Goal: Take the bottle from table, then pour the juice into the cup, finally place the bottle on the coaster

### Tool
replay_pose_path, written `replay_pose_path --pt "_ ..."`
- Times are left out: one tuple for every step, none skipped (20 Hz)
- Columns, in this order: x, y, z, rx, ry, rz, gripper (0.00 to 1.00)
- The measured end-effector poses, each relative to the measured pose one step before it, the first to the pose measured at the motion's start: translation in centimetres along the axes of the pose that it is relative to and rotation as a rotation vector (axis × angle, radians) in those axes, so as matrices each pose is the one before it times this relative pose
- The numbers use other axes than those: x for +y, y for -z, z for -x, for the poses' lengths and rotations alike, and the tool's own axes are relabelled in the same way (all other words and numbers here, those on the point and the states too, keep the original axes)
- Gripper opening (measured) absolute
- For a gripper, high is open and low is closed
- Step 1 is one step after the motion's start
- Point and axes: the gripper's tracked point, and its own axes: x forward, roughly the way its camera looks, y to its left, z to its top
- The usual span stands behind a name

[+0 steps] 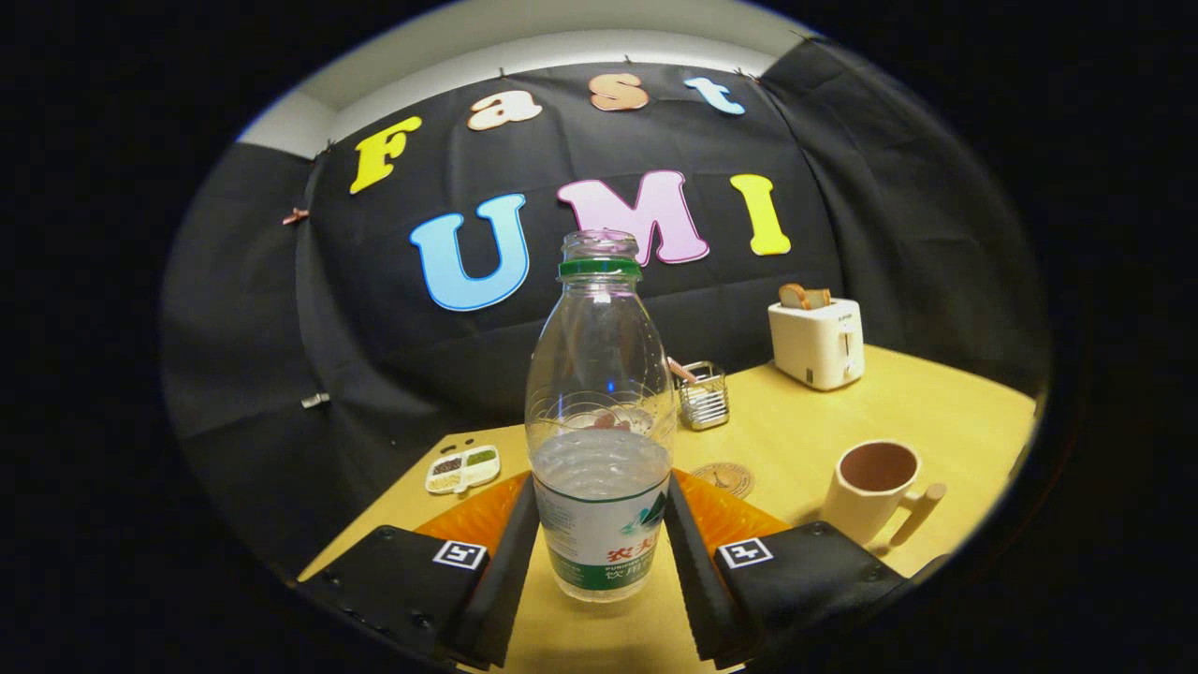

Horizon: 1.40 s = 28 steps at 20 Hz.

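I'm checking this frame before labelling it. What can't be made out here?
- Coaster: partly hidden behind the bottle and a gripper finger.
- Grip: the fingers flank the bottle, but contact is unclear.
- Small tray: contents too small to identify.
- Cup: inside too dark to judge.

Yellow table [824,421] w/ bottle [599,440], cup [875,487], coaster [725,478], toaster [817,342].

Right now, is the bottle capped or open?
Open. The bottle stands upright between the gripper fingers with its threaded neck bare above the green ring, no cap on it. Liquid fills roughly the lower part.
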Motion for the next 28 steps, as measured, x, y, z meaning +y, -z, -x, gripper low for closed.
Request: replay_pose_path --pt "0.054 0.380 -0.096 0.00672 -0.01086 -0.06465 0.74" --pt "-0.182 0.066 -0.100 -0.00023 -0.00151 -0.03536 0.75" --pt "-0.202 0.044 -0.189 0.00151 -0.00249 -0.04048 0.75" --pt "-0.188 0.074 -0.210 0.00496 -0.00355 -0.04257 0.74" --pt "-0.267 0.303 -0.089 0.00623 -0.00705 -0.04763 0.75" --pt "-0.024 -0.060 -0.053 0.00145 -0.00854 -0.04004 0.75" --pt "-0.159 -0.061 -0.100 -0.00173 -0.00298 -0.03941 0.75" --pt "-0.398 -0.082 0.059 -0.00206 -0.00004 -0.03167 0.75" --pt "-0.360 -0.058 0.051 -0.00464 0.00316 -0.03568 0.74" --pt "-0.281 -0.041 0.167 -0.00380 -0.00146 -0.03674 0.75" --pt "-0.112 -0.156 -0.090 -0.00513 -0.00132 -0.03697 0.74" --pt "-0.095 -0.257 -0.293 -0.00232 -0.00133 -0.03771 0.74" --pt "-0.091 -0.188 -0.133 -0.00288 -0.00129 -0.03953 0.74" --pt "-0.047 -0.208 -0.153 -0.00533 -0.00241 -0.03948 0.74" --pt "-0.011 -0.170 -0.113 -0.00703 -0.00257 -0.03633 0.74" --pt "-0.143 -0.253 0.075 -0.00734 -0.00066 -0.03159 0.74" --pt "-0.084 -0.284 -0.008 -0.01007 0.00350 -0.02564 0.74" --pt "-0.096 -0.367 -0.062 -0.01020 0.00178 -0.02486 0.74" --pt "-0.135 -0.311 -0.092 -0.00945 0.00144 -0.02657 0.74" --pt "-0.190 -0.261 0.037 -0.00745 0.00300 -0.02465 0.74" --pt "-0.169 -0.194 -0.186 -0.00185 0.00337 -0.01957 0.74" --pt "-0.232 0.144 -0.029 0.00232 0.00346 -0.02073 0.74" --pt "-0.005 -0.128 -0.136 0.00129 0.00103 -0.01955 0.75" --pt "0.091 -0.188 0.070 -0.00179 -0.00281 -0.02354 0.74" --pt "0.100 -0.198 0.018 -0.00442 -0.00281 -0.02281 0.74" --pt "0.054 -0.135 -0.085 -0.00544 -0.00222 -0.02050 0.74" --pt "-0.034 -0.223 -0.107 -0.00436 -0.00150 -0.02131 0.74" --pt "0.060 -0.182 -0.089 -0.00463 -0.00176 -0.02378 0.74"
